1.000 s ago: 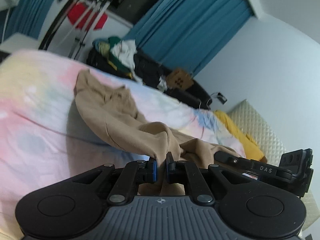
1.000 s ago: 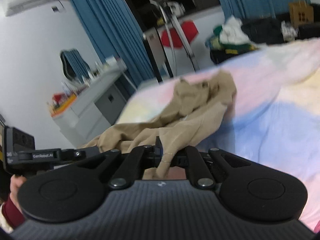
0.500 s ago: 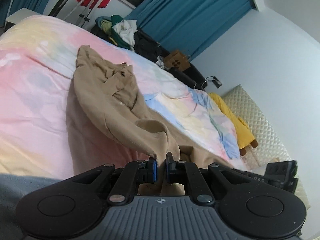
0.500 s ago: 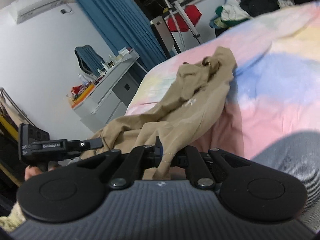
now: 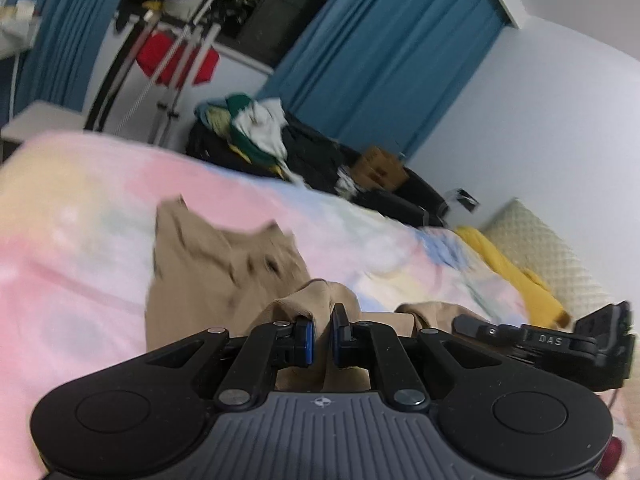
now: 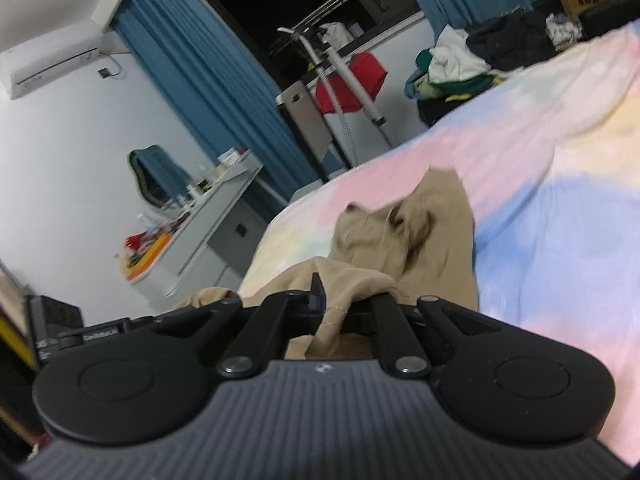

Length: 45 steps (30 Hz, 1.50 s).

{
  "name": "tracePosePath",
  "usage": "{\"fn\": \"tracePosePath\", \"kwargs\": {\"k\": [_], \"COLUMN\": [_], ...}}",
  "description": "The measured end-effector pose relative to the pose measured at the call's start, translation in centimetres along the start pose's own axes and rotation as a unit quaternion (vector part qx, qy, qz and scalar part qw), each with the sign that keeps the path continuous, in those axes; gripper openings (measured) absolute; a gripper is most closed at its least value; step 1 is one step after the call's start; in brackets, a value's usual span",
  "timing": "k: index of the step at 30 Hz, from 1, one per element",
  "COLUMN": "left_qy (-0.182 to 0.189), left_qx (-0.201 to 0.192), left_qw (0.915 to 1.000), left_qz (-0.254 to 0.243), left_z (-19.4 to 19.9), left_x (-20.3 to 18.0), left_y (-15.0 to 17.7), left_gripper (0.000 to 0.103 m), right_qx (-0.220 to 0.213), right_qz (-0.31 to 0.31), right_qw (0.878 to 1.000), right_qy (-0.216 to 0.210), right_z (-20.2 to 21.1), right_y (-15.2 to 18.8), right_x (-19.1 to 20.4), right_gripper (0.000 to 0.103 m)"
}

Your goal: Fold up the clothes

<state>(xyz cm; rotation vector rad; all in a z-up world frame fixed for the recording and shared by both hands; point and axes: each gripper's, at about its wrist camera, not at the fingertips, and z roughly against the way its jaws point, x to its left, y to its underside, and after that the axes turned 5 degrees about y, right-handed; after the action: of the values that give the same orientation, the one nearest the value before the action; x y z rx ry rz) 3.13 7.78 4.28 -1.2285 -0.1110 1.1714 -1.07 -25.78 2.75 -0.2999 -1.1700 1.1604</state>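
My left gripper (image 5: 322,338) and right gripper (image 6: 340,304) each pinch the tan garment (image 5: 224,276), spreading its near edge over the pastel bedspread (image 5: 72,248) for folding

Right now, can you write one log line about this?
left claw: shut on tan garment | right claw: shut on tan garment | bed: under garment

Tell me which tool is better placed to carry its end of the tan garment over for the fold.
Neither clearly: the left tool and right tool each pinch a bunched end of the garment low over the bed. Probably both together.
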Motion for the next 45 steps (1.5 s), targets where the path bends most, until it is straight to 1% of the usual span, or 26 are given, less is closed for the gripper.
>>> {"fn": "tracePosePath", "kwargs": {"k": [3,5,10,13,15,17,21,22,23,24,25,26,27,28,30,32,33,35,37,38,40,42,43,45], "left_qy": [-0.032,-0.047,-0.08,-0.085,-0.088,-0.089,-0.093,-0.097,-0.101,-0.105,-0.11,-0.116,-0.12,-0.12,-0.12,-0.119,-0.117,-0.112,-0.105,-0.096,-0.074,-0.057,-0.044,-0.017], "left_qx": [-0.009,-0.003,0.043,0.065,0.074,0.078,0.076,0.074,0.07,0.066,0.06,0.05,0.042,0.038,0.029,0.02,0.013,0.004,0.009,0.017,0.045,0.067,0.077,0.096], "left_qw": [0.9992,0.9986,0.9957,0.9942,0.9934,0.9929,0.9927,0.9924,0.9923,0.9921,0.9919,0.9916,0.9914,0.9915,0.9916,0.9917,0.9923,0.9935,0.9944,0.995,0.9953,0.9935,0.9914,0.9845], "left_qz": [-0.023,-0.024,-0.017,-0.007,-0.007,-0.008,-0.013,-0.014,-0.016,-0.017,-0.02,-0.025,-0.029,-0.033,-0.041,-0.045,-0.04,-0.022,0.006,0.019,0.044,0.072,0.096,0.146], "left_z": [-4.5,-7.8,-15.4,-18.2,-19.2,-19.9,-19.5,-19.1,-18.5,-17.9,-17.3,-16.4,-15.6,-14.8,-13.3,-11.7,-10.7,-8.9,-7.5,-7.0,-6.6,-6.4,-6.6,-6.9], "left_x": [1.9,3.7,9.2,12.1,13.1,13.8,13.4,13.0,12.4,11.8,11.2,10.5,9.8,9.2,7.9,6.6,6.0,5.0,4.3,4.0,3.5,3.2,3.3,3.6], "left_y": [-2.0,-2.5,-1.4,-0.1,0.7,1.1,1.1,1.1,1.2,1.2,1.3,1.5,1.6,1.8,2.0,2.3,2.6,3.3,4.2,4.8,6.5,8.0,8.7,10.0], "left_gripper": [0.01,0.01,0.01,0.011,0.013,0.014,0.015,0.018,0.026,0.035,0.057,0.067,0.067,0.067,0.068,0.072,0.074,0.08,0.08,0.081,0.081,0.081,0.081,0.081], "right_qx": [0.001,0.005,0.035,0.053,0.063,0.079,0.079,0.079,0.078,0.078,0.078,0.07,0.058,0.047,0.028,0.02,0.016,-0.001,-0.009,-0.011,-0.01,0.003,0.011,0.049], "right_qz": [0.006,0.01,0.012,0.027,0.053,0.073,0.065,0.058,0.05,0.047,0.045,0.048,0.053,0.058,0.07,0.06,0.053,0.031,0.003,-0.018,-0.058,-0.061,-0.059,-0.066], "right_qw": [1.0,0.999,0.995,0.99,0.985,0.979,0.981,0.982,0.983,0.983,0.984,0.984,0.985,0.985,0.984,0.984,0.985,0.988,0.991,0.993,0.996,0.997,0.997,0.996], "right_qy": [0.026,0.05,0.097,0.127,0.153,0.171,0.167,0.162,0.16,0.157,0.154,0.154,0.155,0.156,0.162,0.164,0.164,0.152,0.132,0.116,0.07,0.053,0.047,0.027], "right_z": [-4.9,-8.5,-16.7,-20.3,-22.3,-23.7,-23.7,-23.4,-23.2,-22.9,-22.5,-21.9,-21.3,-20.7,-19.4,-18.2,-17.6,-15.8,-14.0,-13.0,-11.0,-9.9,-9.3,-9.2], "right_y": [-1.7,-2.3,-1.6,-0.3,0.5,0.9,1.1,1.0,0.8,0.8,0.7,0.8,0.9,1.0,1.3,1.2,1.1,0.9,0.7,0.6,0.8,1.5,1.9,2.9], "right_x": [-0.7,-1.5,-4.4,-5.7,-5.9,-6.0,-6.3,-6.5,-6.6,-6.5,-6.4,-6.1,-5.9,-5.6,-5.1,-5.0,-5.0,-4.9,-4.9,-4.9,-5.0,-4.5,-4.2,-4.1], "right_gripper": [0.007,0.007,0.007,0.007,0.007,0.007,0.008,0.008,0.008,0.012,0.025,0.034,0.054,0.067,0.077,0.075,0.075,0.075,0.075,0.076,0.077,0.076,0.077,0.078]}}
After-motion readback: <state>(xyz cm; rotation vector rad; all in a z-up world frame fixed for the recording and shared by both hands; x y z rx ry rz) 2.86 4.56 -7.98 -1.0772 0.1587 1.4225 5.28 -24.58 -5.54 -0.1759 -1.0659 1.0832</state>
